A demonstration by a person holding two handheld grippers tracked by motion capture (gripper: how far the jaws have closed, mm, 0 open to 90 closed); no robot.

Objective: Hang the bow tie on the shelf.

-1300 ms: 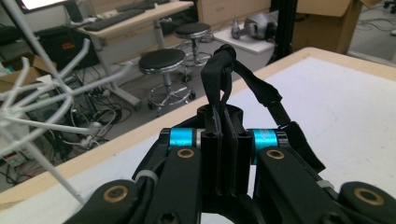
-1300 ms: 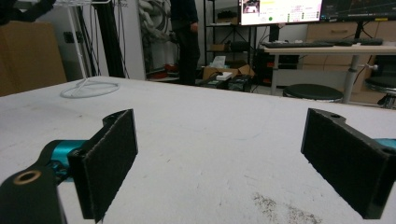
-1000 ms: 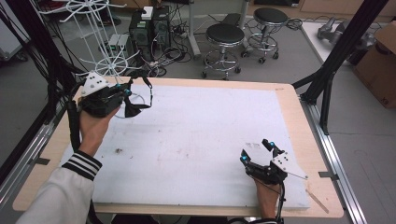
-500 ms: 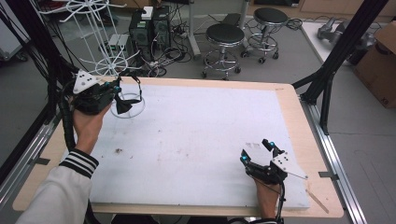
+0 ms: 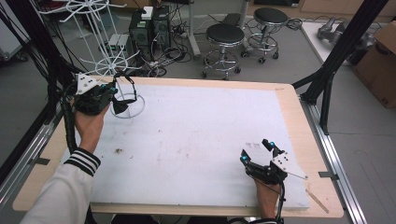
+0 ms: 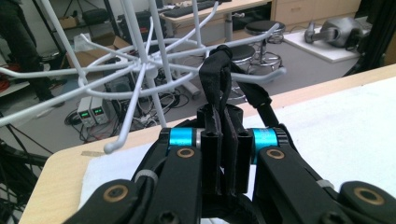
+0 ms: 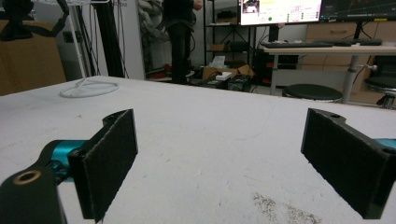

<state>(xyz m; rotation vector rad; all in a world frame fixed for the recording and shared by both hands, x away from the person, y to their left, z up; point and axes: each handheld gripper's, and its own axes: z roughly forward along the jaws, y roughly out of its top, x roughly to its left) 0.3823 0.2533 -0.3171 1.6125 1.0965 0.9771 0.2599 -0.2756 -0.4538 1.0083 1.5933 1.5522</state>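
A: We see the left gripper (image 5: pixel 122 99) raised at the far left corner of the tabletop (image 5: pixel 196 135), its jaws pinched tight on a black strap (image 6: pixel 218 74), with the white wire rack (image 6: pixel 140 60) just ahead of it

B: And the right gripper (image 5: pixel 257 151)?

A: We find it low at the near right, jaws spread wide with nothing between, the rack's ring base (image 7: pixel 88 87) far ahead of it

This is a lab or engineering workshop. A wooden table (image 5: pixel 299 116) with a white mat stands inside a black metal frame (image 5: pixel 345 51). Around it are round stools (image 5: pixel 225 35), tangled cables and electronic boxes (image 5: pixel 140 28) on the floor, cardboard boxes (image 5: pixel 378 70), and a desk with monitors (image 7: pixel 280 10).
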